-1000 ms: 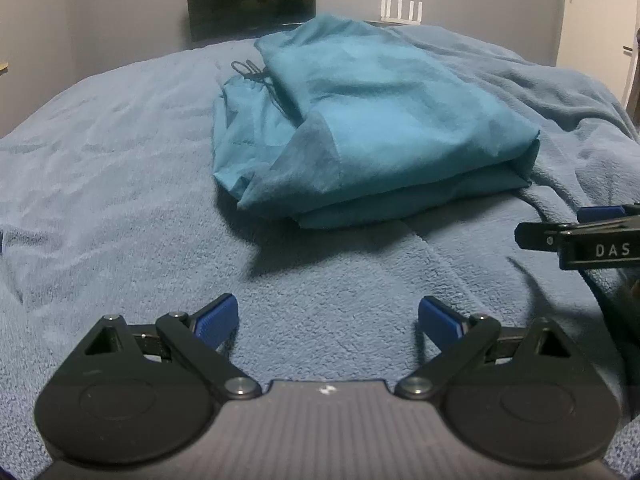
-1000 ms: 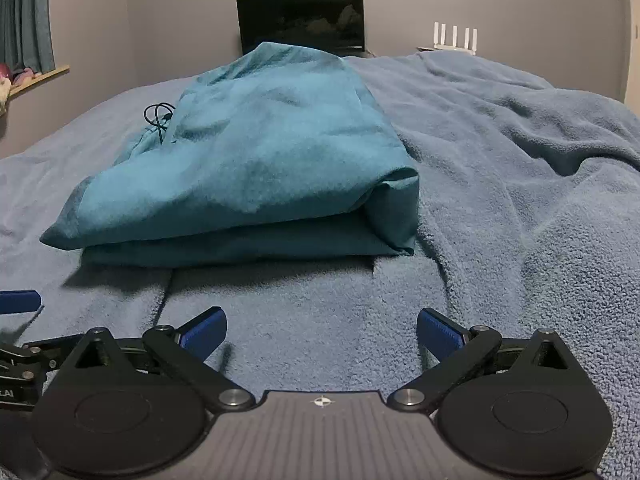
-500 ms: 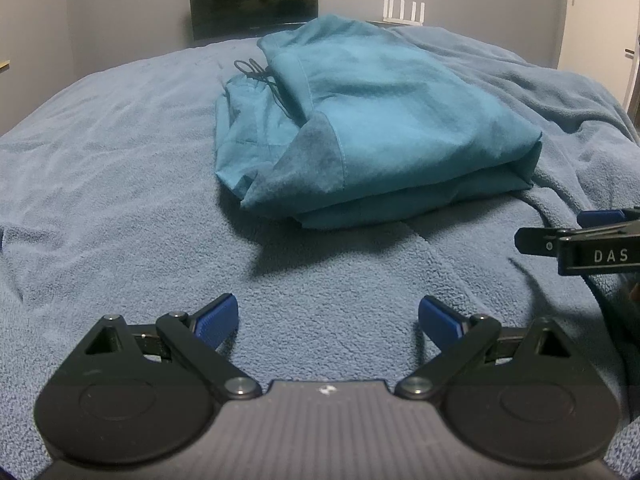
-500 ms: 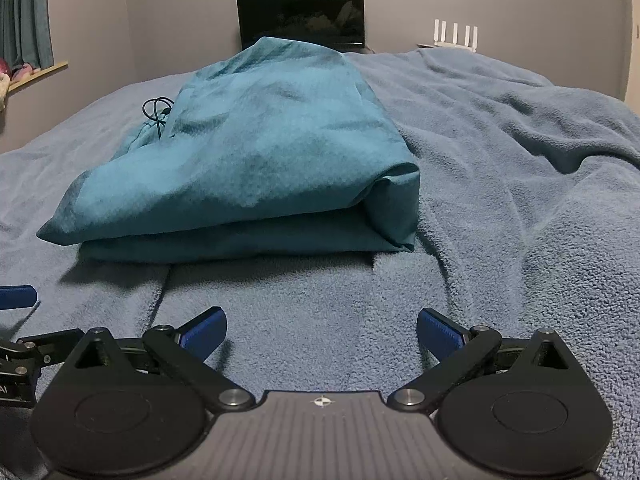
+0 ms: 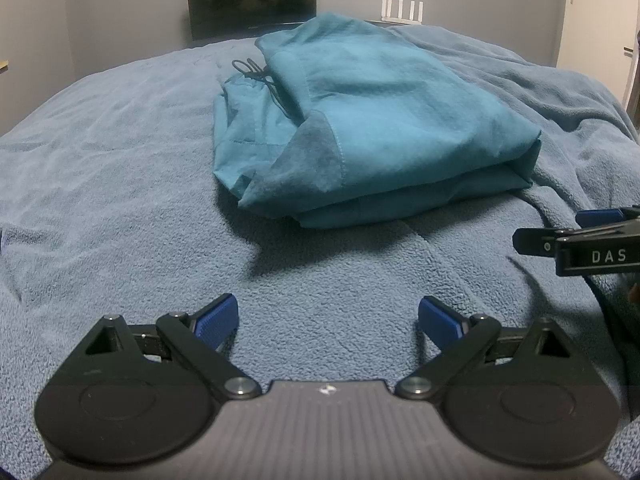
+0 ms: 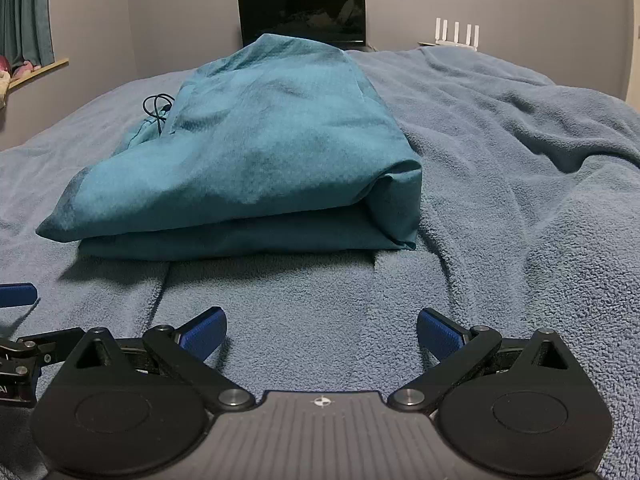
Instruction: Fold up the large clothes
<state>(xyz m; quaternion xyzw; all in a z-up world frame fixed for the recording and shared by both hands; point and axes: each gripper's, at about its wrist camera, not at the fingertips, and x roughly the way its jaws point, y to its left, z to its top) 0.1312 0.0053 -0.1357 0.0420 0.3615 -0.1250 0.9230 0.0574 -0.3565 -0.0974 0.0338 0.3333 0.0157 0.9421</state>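
Observation:
A teal garment lies folded in layers on the blue fleece blanket, its black drawstring showing at the far left side. My left gripper hovers open over bare blanket in front of it, nothing between its blue pads. In the right wrist view the same folded garment sits ahead, fold edge at the right. My right gripper is open too, short of the garment. Each gripper shows at the other view's edge: the right gripper and a pad of the left gripper.
A dark monitor stands against the grey wall beyond the bed, with a white router to its right. A curtain and window ledge are at the far left. The blanket is rumpled on the right.
Both grippers have edged slightly toward the garment; it looks a little larger and lower in view. Their jaws stay open and the garment has not moved.

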